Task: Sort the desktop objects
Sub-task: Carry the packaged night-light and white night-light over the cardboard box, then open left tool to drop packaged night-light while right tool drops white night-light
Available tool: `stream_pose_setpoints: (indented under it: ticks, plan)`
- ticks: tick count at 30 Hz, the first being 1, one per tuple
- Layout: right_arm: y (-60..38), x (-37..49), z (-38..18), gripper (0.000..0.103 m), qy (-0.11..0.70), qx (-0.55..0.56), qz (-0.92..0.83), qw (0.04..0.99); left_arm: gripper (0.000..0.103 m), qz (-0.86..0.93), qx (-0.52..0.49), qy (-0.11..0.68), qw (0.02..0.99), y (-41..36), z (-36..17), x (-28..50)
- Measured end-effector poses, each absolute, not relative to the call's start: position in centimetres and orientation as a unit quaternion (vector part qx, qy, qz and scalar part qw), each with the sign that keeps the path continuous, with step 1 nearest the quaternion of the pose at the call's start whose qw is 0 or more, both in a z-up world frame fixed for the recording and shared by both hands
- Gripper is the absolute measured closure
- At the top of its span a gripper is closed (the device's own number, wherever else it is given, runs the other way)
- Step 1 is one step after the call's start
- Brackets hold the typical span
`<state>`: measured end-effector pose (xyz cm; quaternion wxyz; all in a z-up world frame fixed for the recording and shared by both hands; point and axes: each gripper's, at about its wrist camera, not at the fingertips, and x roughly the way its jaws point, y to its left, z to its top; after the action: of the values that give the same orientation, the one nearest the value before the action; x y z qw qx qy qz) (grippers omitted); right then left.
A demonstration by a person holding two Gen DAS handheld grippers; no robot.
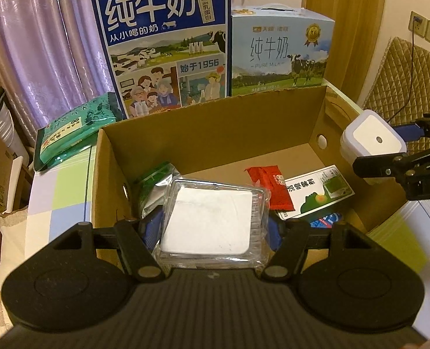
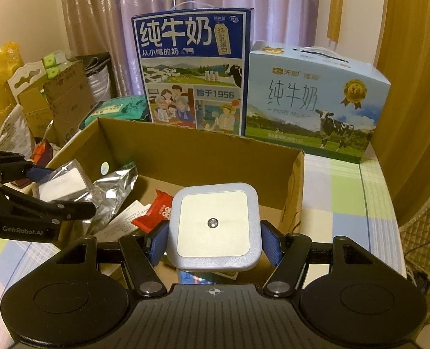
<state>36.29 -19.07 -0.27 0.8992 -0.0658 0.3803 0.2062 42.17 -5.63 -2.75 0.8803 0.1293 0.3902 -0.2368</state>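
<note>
1. My left gripper (image 1: pixel 212 232) is clamped on a clear, ribbed plastic case (image 1: pixel 212 224) with a flat white square inside, blue pads pressing both its sides
2. My right gripper (image 2: pixel 215 241) squeezes a rounded-square white night light (image 2: pixel 215 226), smooth and matte, a small round sensor at its centre
3. Just beyond both sets of fingers sits the open corrugated cardboard box (image 1: pixel 203 128); on its floor lie a crinkled silver-and-green foil pouch (image 1: pixel 151 186), a glossy red sachet (image 1: pixel 270 186) and a flat printed card (image 1: pixel 319 192)
4. Behind the box stand a tall dark-blue milk carton (image 1: pixel 168 49) and a pale-blue one (image 1: pixel 278 52), before pleated purple curtains (image 1: pixel 40 43)
</note>
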Motion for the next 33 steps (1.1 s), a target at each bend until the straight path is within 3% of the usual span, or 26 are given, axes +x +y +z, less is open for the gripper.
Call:
stream_pose_setpoints:
  ticks: [33]
  plan:
    - [-18.3, 37.1, -1.0, 0.040, 0.387, -0.062, 0.205, 0.897, 0.036, -0.228, 0.128, 0.385, 0.885, -4.3, -3.0, 43.3]
